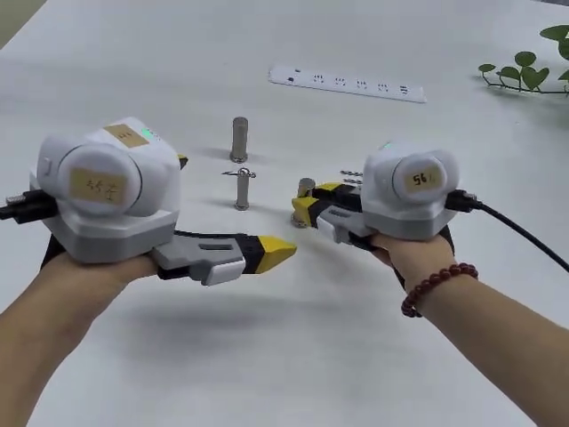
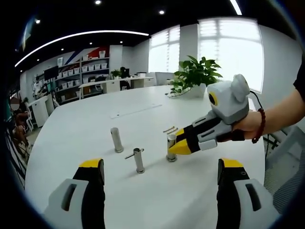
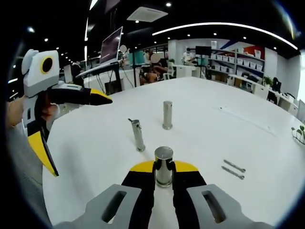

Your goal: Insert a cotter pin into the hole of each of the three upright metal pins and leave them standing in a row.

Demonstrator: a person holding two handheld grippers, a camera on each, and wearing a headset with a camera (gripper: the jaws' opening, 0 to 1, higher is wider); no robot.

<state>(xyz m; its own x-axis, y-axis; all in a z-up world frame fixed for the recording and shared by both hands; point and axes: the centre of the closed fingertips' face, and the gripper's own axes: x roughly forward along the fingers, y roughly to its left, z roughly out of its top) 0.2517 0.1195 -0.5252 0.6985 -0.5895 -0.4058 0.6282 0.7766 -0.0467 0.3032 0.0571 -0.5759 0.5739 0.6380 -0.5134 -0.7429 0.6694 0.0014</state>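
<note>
— Which step is in hand?
— The second pin, it seems. The right tool (image 3: 164,168) is closed around the nearest metal pin (image 3: 164,156), which stands upright near the middle of the bench (image 3: 200,119). The middle metal pin (image 1: 242,189) carries a cotter pin (image 1: 238,173) through its hole; the far metal pin (image 1: 239,139) has none.
— And the left tool (image 2: 160,166)?
— Its jaws stand wide apart and hold nothing.
— What does the next move call for?
— Probably the left tool must take one of the spare cotter pins (image 3: 233,166), lying near the held pin toward the right edge, and aim it into the small hole.
</note>
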